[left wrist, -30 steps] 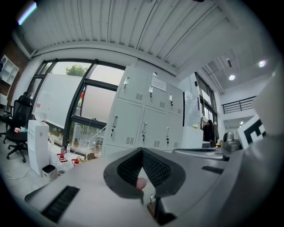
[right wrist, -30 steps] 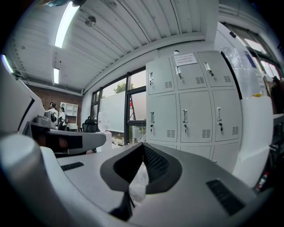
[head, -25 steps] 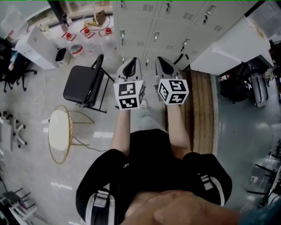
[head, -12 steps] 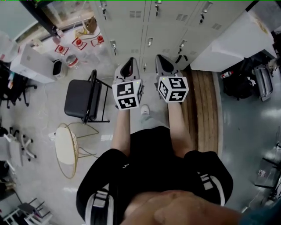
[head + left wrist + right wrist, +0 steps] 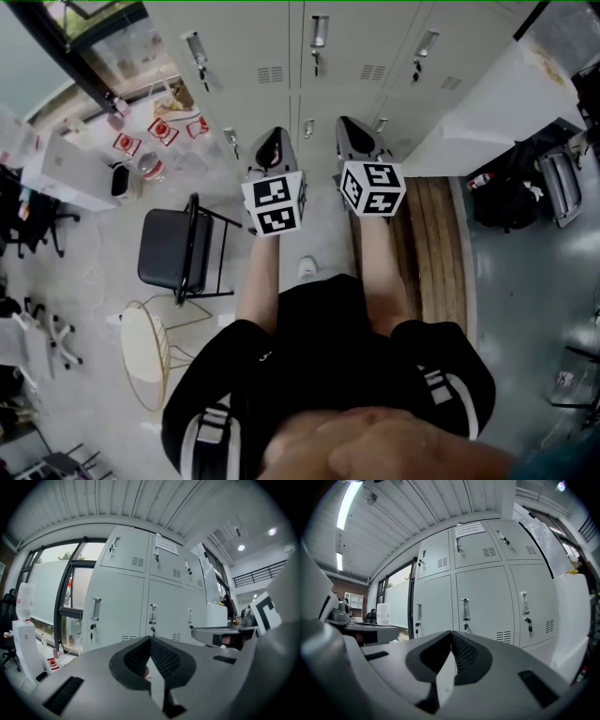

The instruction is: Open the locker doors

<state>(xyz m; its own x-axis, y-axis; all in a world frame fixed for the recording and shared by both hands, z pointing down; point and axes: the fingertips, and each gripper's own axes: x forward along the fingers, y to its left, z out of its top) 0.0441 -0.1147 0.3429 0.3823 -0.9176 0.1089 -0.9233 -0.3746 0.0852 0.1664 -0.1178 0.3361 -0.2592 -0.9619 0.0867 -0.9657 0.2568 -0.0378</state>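
Observation:
A bank of pale grey lockers [image 5: 309, 56] stands ahead with every door closed; each door has a metal handle [image 5: 319, 33] and a keyed lock. My left gripper [image 5: 271, 148] and right gripper [image 5: 353, 139] are held side by side, level, pointing at the lockers and still apart from them. In the left gripper view the jaw tips [image 5: 150, 638] meet with nothing between them, facing a lower door handle [image 5: 153, 613]. The right gripper [image 5: 451, 632] is likewise shut and empty, with the middle lower door's handle [image 5: 464, 609] straight ahead.
A black folding chair [image 5: 173, 248] and a round white side table [image 5: 145, 356] stand on the floor at my left. A white cabinet [image 5: 487, 98] juts out at the lockers' right end, above wooden planks [image 5: 436, 244]. Water jugs [image 5: 150, 167] sit by the window.
The person has walked toward the lockers, which now fill more of the head view. The chair and table have slid down and back. Both grippers stay shut.

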